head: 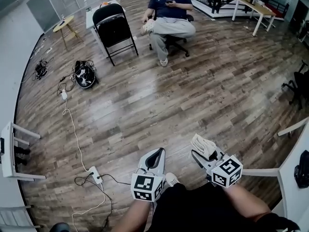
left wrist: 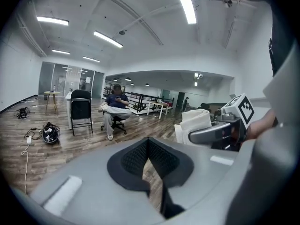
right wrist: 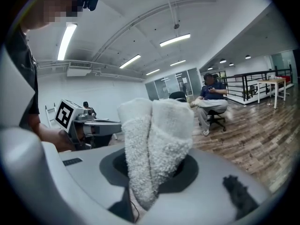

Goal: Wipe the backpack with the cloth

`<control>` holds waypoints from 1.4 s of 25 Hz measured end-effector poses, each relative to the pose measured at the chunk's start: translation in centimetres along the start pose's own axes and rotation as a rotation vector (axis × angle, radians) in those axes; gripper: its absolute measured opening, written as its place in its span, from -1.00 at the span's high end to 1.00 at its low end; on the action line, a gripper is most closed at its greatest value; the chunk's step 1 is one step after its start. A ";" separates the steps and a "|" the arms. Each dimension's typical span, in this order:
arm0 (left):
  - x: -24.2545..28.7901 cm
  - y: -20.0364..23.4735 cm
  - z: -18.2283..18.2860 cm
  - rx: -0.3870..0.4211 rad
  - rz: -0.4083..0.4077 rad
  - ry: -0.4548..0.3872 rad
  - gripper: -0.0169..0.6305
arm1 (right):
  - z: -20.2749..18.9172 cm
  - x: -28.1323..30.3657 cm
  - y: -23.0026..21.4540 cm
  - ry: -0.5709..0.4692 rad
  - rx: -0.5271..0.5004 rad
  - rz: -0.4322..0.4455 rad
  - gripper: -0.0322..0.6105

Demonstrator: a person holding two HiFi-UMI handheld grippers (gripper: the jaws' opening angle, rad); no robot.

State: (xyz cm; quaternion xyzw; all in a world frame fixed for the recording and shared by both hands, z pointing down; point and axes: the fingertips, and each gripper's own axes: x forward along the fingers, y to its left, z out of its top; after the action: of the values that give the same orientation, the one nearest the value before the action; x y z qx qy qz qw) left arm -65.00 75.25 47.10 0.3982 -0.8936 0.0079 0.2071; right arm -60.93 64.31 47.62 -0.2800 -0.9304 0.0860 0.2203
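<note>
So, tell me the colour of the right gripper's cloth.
The cloth is white, clearest in right gripper view.

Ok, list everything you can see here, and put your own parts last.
cloth: one, white, folded, clamped in the right gripper
folding chair: one, black, far left
person: one, seated, far middle
round table: one, light wood, far left
desk: one, light top, white legs, far right
cable bundle: one, black, on the floor at left
power strip: one, white, near left
floor: dark wood planks
left gripper: one, grey, jaws shut, empty
right gripper: one, grey, shut on the cloth
</note>
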 end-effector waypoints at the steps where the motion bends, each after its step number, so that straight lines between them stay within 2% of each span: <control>1: 0.3 -0.5 0.1 0.004 -0.009 0.000 0.93 | -0.1 -0.5 -0.2 -0.003 0.004 -0.007 0.59; 9: 1.5 -6.1 -0.2 0.022 -0.050 0.002 0.93 | -1.4 -5.9 -1.8 -0.032 0.022 -0.046 0.59; 26: 1.9 -27.5 -3.2 0.073 -0.166 0.005 0.93 | -9.4 -25.4 -3.6 -0.071 0.071 -0.138 0.59; 35: 1.0 -36.3 -5.6 0.103 -0.212 0.016 0.93 | -13.1 -34.2 -4.1 -0.111 0.089 -0.194 0.58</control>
State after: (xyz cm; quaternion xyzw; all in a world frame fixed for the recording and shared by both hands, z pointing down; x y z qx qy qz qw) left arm -37.66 50.74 47.09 0.5004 -0.8432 0.0352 0.1933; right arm -31.38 42.26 48.03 -0.1734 -0.9591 0.1211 0.1879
